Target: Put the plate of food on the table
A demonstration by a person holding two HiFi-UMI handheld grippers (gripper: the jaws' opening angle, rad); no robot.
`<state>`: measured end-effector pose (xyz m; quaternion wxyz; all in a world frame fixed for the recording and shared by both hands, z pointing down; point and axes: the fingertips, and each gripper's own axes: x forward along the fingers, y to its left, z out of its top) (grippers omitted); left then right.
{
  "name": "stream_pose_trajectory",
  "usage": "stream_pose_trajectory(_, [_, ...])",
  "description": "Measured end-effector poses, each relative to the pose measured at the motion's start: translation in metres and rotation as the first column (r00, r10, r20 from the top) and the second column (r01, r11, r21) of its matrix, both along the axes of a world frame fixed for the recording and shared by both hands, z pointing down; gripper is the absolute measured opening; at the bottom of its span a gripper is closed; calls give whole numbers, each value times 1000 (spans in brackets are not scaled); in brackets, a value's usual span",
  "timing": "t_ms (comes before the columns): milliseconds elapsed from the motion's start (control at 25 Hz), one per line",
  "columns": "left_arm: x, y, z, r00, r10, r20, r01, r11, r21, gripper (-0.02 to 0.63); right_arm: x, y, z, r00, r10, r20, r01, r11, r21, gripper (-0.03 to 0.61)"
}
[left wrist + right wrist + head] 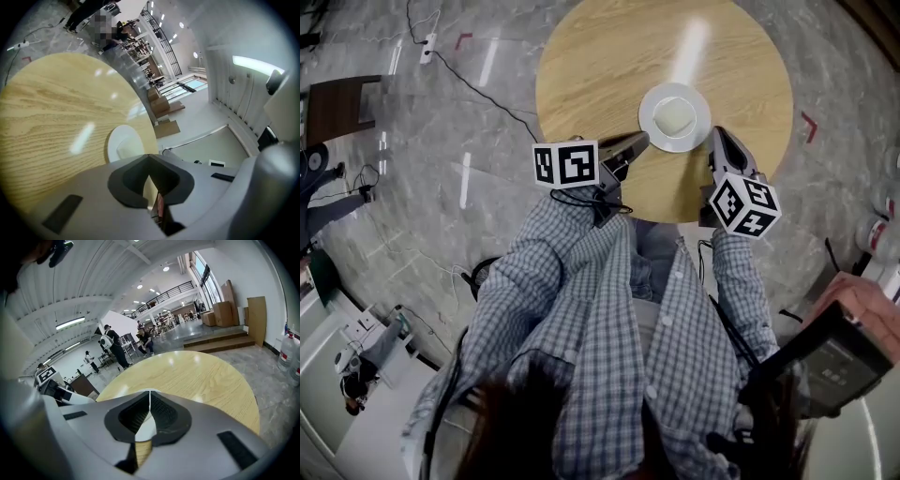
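A white plate (675, 116) with a pale piece of food sits on the round wooden table (609, 56), toward its near side. My left gripper (639, 142) is shut and empty, its tips just off the plate's near-left rim. In the left gripper view the plate (123, 145) lies right ahead of the closed jaws (149, 158). My right gripper (717, 134) is at the plate's near-right rim with its tips together (150, 393). A bit of white rim (145, 426) shows through the gap behind those tips. I cannot tell whether it touches the plate.
A black cable (478, 89) and a power strip (427, 47) lie on the marble floor left of the table. Water bottles (287, 355) stand at the right. A dark box (834, 361) is at my lower right. People stand far off (115, 350).
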<state>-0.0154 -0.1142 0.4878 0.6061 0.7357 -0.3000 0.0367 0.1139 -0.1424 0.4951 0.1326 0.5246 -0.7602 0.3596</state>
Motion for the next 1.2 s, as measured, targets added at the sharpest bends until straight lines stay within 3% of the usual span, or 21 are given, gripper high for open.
stream_pose_trajectory(360, [-1, -7, -51, 1000, 4, 27, -9, 985, 171, 8, 10, -1, -52, 997, 55, 48, -60, 993, 106, 8])
stream_pose_trajectory(600, [-10, -18, -77, 994, 14, 110, -44, 959, 279, 8, 6, -12, -86, 997, 44, 55, -54, 981, 185, 8])
stream_pose_trajectory(880, [-11, -23, -132, 1000, -11, 0, 11, 936, 352, 8, -2, -9, -130, 997, 23, 71, -40, 967, 253, 8])
stream_pose_trajectory(1200, [-10, -31, -169, 1000, -3, 25, -10, 862, 506, 8, 1, -13, -144, 997, 15, 73, -36, 951, 308, 8])
